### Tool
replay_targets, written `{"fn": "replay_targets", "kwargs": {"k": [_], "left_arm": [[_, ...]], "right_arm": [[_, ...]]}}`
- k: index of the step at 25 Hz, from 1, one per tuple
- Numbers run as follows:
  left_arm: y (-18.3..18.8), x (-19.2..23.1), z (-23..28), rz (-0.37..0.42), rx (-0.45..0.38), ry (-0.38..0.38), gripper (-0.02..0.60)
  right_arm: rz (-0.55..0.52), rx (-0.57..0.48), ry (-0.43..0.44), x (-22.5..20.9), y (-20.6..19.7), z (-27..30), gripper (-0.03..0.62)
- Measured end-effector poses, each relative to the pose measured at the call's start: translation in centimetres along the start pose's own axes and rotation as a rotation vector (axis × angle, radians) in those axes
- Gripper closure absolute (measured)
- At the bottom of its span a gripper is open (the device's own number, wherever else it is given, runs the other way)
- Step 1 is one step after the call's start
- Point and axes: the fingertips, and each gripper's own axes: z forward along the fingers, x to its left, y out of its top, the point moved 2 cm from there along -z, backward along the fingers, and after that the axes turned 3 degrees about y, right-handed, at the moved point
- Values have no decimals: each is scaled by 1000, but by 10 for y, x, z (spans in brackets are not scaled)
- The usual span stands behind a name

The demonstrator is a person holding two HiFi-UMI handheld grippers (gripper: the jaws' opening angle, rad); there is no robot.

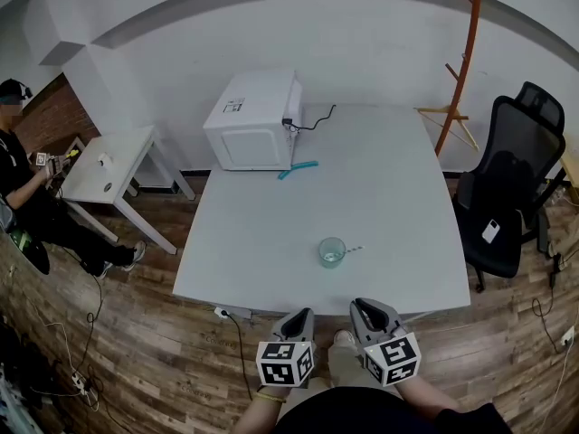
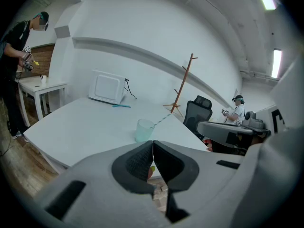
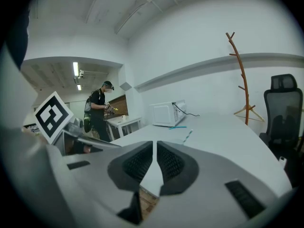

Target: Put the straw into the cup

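Left gripper (image 1: 301,316) and right gripper (image 1: 366,307) hang closest, just off the near edge of the white table (image 1: 398,197), both short of it and touching nothing. Left: jaw tips pressed together, nothing caught between. Right: jaws drawn all but together, a thin slit left, also empty. Cup (image 1: 331,251), clear and pale green, stands on the table near that front edge, directly ahead of the grippers. Striped straw (image 1: 353,249) sits with its lower end inside the cup and leans on the rim, its upper end poking out to the right. Task looks done, by my reading. Risks from here: the cup seems light and stands close to the edge, so a careless swing of either gripper could tip it or push it off. The long overhang of the straw could lever the cup over or slide out if the rim is bumped. Another grab at the straw with jaws this narrow would likely knock it, not pinch it. Writing: the microwave (image 1: 253,120) at the far left of the table carries a small label on top, too small to read. Marker cubes show only black-and-white square patterns. No brand legible anywhere.
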Motion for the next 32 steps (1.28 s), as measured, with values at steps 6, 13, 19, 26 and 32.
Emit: {"fn": "replay_targets", "kwargs": {"k": [6, 13, 19, 26, 32], "left_arm": [[-14, -4, -21, -2, 0, -11, 561], [-27, -6, -44, -12, 0, -20, 561], [-40, -5, -57, -25, 5, -20, 561], [-48, -3, -70, -29, 10, -23, 561], [-51, -3, -73, -25, 9, -25, 561]], "right_arm": [[12, -12, -9, 14, -5, -19, 551], [21, -10, 3, 32, -9, -33, 552], [27, -11, 25, 47, -13, -43, 553], [22, -8, 37, 58, -19, -48, 553], [21, -5, 38, 61, -22, -50, 553]]}}
